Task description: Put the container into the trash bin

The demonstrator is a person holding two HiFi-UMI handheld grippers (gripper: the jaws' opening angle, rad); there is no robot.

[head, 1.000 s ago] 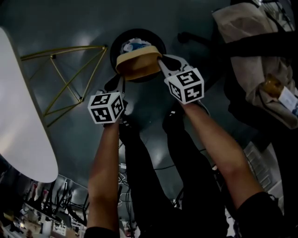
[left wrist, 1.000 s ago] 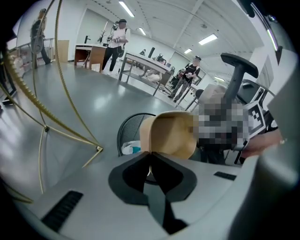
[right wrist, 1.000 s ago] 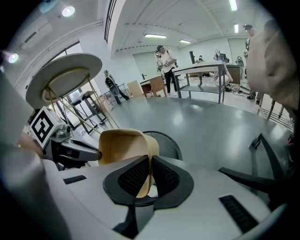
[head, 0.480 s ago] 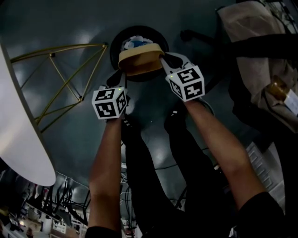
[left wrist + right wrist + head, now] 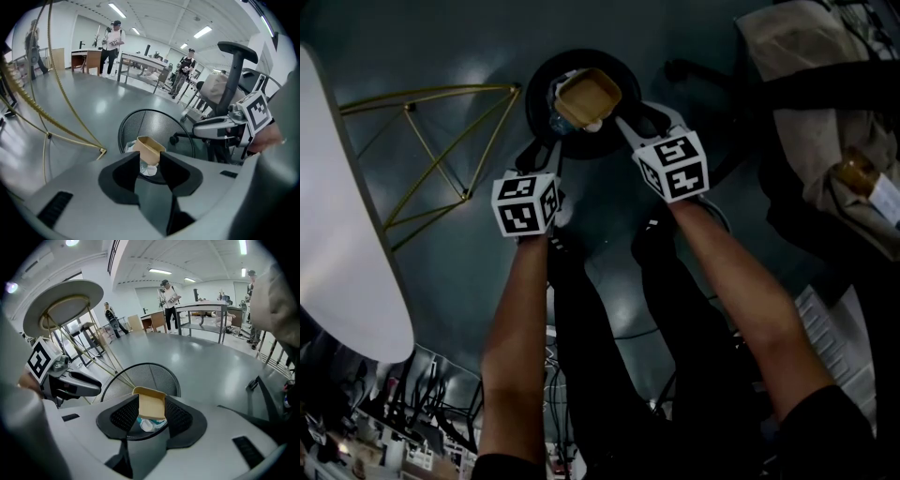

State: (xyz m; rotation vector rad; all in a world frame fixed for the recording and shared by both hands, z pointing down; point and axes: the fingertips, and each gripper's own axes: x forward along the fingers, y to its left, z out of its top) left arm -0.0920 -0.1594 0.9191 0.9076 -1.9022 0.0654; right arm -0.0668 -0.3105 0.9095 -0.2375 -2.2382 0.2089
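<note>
The tan paper container [image 5: 589, 97] sits tilted inside the black mesh trash bin [image 5: 536, 86], on top of white and blue rubbish. My left gripper [image 5: 540, 156] hangs at the bin's near left rim and my right gripper [image 5: 632, 126] at its near right rim. Both sets of jaws are opening and neither touches the container. In the left gripper view the container [image 5: 149, 149] shows beyond the left gripper [image 5: 151, 169], down in the bin [image 5: 161, 125]. In the right gripper view the container [image 5: 150, 405] lies below the right gripper [image 5: 151, 416], inside the bin [image 5: 154, 372].
A white round table [image 5: 342, 253] on gold wire legs [image 5: 431, 150] stands at the left. An office chair draped with a beige jacket [image 5: 811, 103] is at the right, its base [image 5: 680, 70] close to the bin. Several people stand by desks far off [image 5: 112, 44].
Both grippers let go of the container, and it dropped from between them into the bin. The hands stayed almost where they were.
</note>
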